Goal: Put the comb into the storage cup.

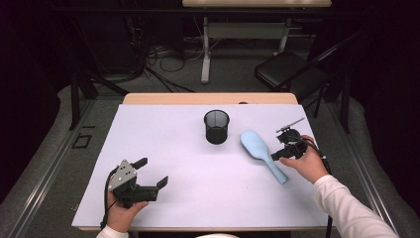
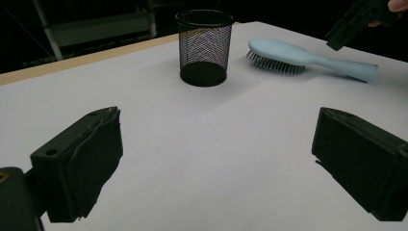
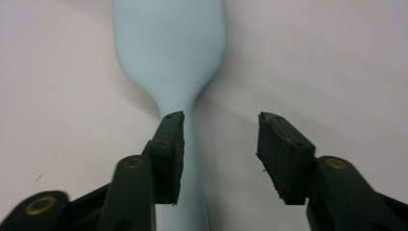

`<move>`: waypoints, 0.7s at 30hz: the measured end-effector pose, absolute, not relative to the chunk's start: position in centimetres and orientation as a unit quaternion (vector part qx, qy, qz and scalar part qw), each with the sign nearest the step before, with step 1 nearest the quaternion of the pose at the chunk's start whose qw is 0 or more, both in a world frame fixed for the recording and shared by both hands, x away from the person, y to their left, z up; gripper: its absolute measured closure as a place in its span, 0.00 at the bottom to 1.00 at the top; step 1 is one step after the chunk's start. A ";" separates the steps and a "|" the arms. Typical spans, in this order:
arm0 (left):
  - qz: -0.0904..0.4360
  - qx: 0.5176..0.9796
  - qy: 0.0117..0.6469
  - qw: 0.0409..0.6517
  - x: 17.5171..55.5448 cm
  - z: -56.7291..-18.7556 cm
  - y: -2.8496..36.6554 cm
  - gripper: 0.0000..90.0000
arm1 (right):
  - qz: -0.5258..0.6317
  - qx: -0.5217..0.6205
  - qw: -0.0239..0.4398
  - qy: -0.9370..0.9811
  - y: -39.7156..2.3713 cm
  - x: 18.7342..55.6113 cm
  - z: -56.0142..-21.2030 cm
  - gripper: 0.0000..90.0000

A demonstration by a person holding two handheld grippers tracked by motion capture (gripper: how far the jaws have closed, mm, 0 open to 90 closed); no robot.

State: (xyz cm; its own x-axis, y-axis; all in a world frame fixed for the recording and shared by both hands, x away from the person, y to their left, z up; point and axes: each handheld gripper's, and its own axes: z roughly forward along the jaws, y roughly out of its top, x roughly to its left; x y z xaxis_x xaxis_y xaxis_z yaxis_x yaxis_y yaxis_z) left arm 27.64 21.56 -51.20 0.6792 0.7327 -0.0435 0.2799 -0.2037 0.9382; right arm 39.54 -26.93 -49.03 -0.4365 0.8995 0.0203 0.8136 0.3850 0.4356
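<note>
My right tool (image 1: 288, 148) sat over the handle of the pale blue hairbrush (image 1: 262, 152), toward the right side of the white surface (image 1: 173, 148), and its jaws stood partly apart. In the right gripper view the handle ran up between the two black pads: the left pad lay right against the handle's edge, possibly touching it, while the right pad stood clear with bare surface between it and the handle, so I had no grip on the brush. The hairbrush lay flat with its bristles down, head pointing toward the far side and just to the right of the black mesh cup (image 1: 216, 126), apart from it. The cup stood upright near the middle of the far half. My left tool (image 1: 148, 176) rested at the near left, jaws spread wide with nothing between them; in the left gripper view I saw plain white surface between its pads.
</note>
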 end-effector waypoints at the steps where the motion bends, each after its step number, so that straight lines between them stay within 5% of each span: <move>1: 0.213 0.746 0.339 0.532 27.6 -51.2 21.6 0.04 | 0.195 0.517 0.110 0.826 -26.9 39.6 -49.0 0.52; 21: 0.214 0.747 0.339 0.530 27.6 -51.2 21.5 0.04 | 0.177 0.501 0.093 0.842 -25.2 40.0 -48.9 0.00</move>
State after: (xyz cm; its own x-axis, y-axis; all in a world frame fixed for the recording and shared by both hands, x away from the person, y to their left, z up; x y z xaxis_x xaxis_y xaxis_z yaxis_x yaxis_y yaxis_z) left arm 27.64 21.55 -51.20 0.6783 0.7337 -0.0399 0.2808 -0.2087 0.9368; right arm 40.02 -25.24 -48.88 -0.4803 0.8769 0.0211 0.8115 0.4351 0.3901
